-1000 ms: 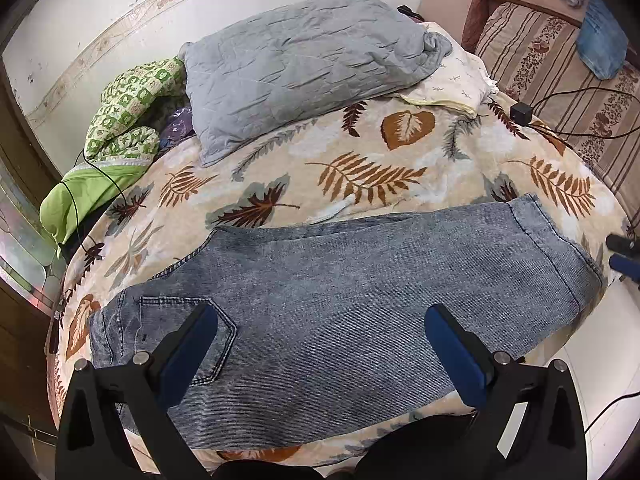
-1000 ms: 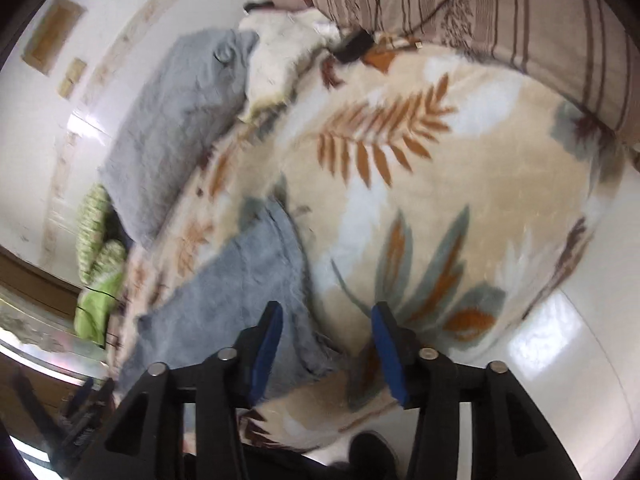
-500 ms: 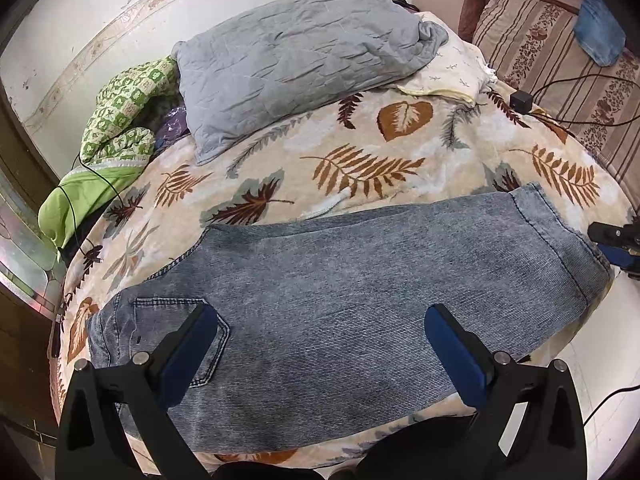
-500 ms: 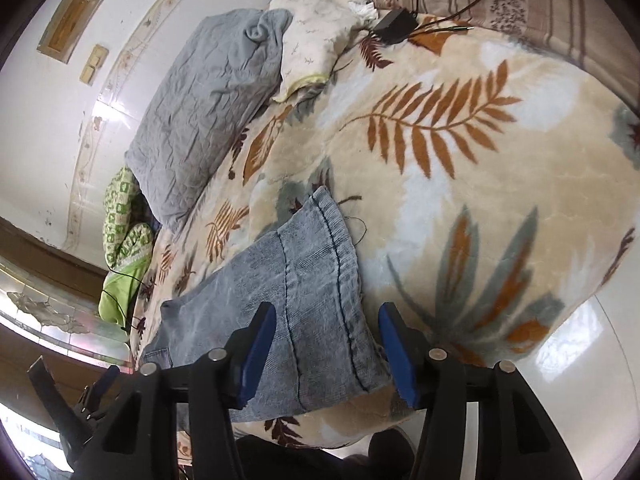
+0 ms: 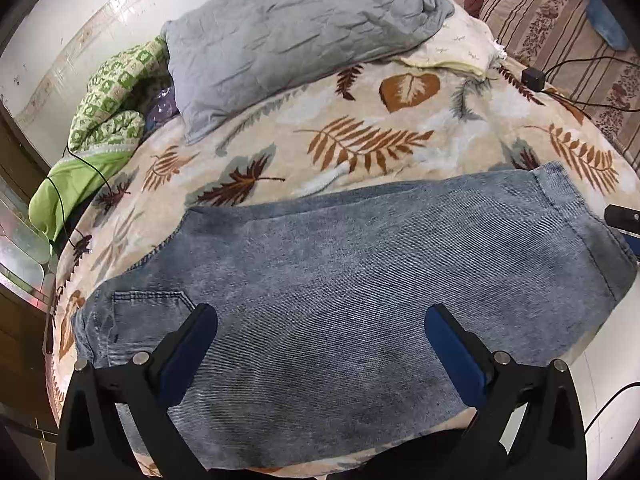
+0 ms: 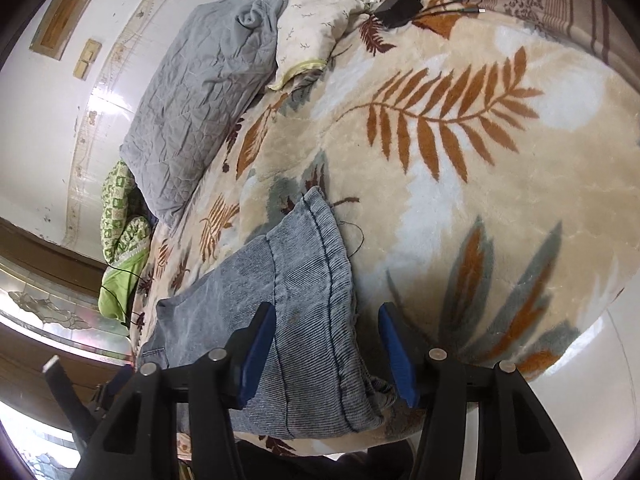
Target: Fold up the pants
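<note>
Blue washed-denim pants (image 5: 340, 280) lie flat across the near edge of the bed, waist and back pocket at the left, leg hem at the right. My left gripper (image 5: 320, 344) is open above the middle of the pants, holding nothing. In the right wrist view the hem end of the pants (image 6: 308, 300) lies between my fingers. My right gripper (image 6: 326, 352) is open over that hem, with no grip on the cloth. The right gripper's tip also shows at the far right edge of the left wrist view (image 5: 624, 220).
The bed carries a beige leaf-print blanket (image 5: 360, 140). A grey pillow (image 5: 288, 36), a cream pillow (image 5: 452, 48) and a green patterned blanket (image 5: 108, 112) lie at the back. A black charger with cables (image 5: 534, 78) lies at the right by a striped cushion (image 5: 560, 28). White floor lies past the bed's near edge.
My right gripper has come down and in over the hem end of the pants, which now lies between its fingers. My left gripper has moved slightly closer to the pants.
</note>
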Action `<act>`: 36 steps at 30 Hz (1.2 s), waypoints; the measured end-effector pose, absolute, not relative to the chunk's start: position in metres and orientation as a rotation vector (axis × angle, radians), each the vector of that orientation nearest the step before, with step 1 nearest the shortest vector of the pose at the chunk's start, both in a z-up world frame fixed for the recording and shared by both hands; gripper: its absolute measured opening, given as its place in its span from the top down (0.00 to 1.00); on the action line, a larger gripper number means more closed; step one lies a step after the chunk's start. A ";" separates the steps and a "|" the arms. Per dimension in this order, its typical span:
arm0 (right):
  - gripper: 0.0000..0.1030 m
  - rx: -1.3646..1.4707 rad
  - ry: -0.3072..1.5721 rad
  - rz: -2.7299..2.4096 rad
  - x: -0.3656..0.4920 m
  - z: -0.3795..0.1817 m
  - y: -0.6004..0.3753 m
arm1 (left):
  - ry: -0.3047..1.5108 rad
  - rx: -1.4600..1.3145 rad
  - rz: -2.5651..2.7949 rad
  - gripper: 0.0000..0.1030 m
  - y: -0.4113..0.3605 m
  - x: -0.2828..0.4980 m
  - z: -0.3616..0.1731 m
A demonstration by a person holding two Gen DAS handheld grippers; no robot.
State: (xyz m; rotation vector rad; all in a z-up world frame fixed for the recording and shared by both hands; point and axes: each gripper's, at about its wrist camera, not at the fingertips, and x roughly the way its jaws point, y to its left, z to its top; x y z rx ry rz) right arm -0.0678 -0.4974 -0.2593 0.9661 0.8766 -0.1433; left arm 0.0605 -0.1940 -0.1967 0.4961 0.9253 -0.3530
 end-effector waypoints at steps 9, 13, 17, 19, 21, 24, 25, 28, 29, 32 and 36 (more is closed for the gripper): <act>0.45 0.992 0.887 -0.131 -0.065 -0.270 -0.501 | 0.956 0.504 -0.337 0.00 -0.199 0.072 -0.213; 0.45 1.003 0.886 -0.131 -0.066 -0.273 -0.503 | 0.965 0.505 -0.335 0.00 -0.200 0.076 -0.219; 0.45 1.014 0.892 -0.123 -0.064 -0.275 -0.504 | 0.978 0.507 -0.331 0.00 -0.201 0.080 -0.224; 0.45 1.015 0.894 -0.121 -0.064 -0.276 -0.505 | 0.983 0.506 -0.329 0.00 -0.201 0.081 -0.226; 0.45 1.015 0.896 -0.117 -0.063 -0.276 -0.504 | 0.988 0.506 -0.329 0.00 -0.202 0.082 -0.227; 0.45 1.016 0.895 -0.115 -0.063 -0.275 -0.505 | 0.995 0.507 -0.329 0.00 -0.203 0.083 -0.230; 0.45 1.017 0.894 -0.116 -0.063 -0.275 -0.506 | 0.997 0.508 -0.330 0.00 -0.204 0.084 -0.231; 0.45 1.025 0.890 -0.118 -0.065 -0.276 -0.507 | 0.999 0.515 -0.329 0.00 -0.205 0.084 -0.234; 0.45 1.029 0.890 -0.117 -0.066 -0.277 -0.508 | 1.002 0.515 -0.328 0.00 -0.205 0.085 -0.235; 0.45 1.040 0.889 -0.112 -0.067 -0.278 -0.508 | 1.011 0.516 -0.325 0.00 -0.205 0.086 -0.239; 0.45 1.040 0.890 -0.108 -0.067 -0.278 -0.508 | 1.015 0.515 -0.326 0.00 -0.205 0.088 -0.242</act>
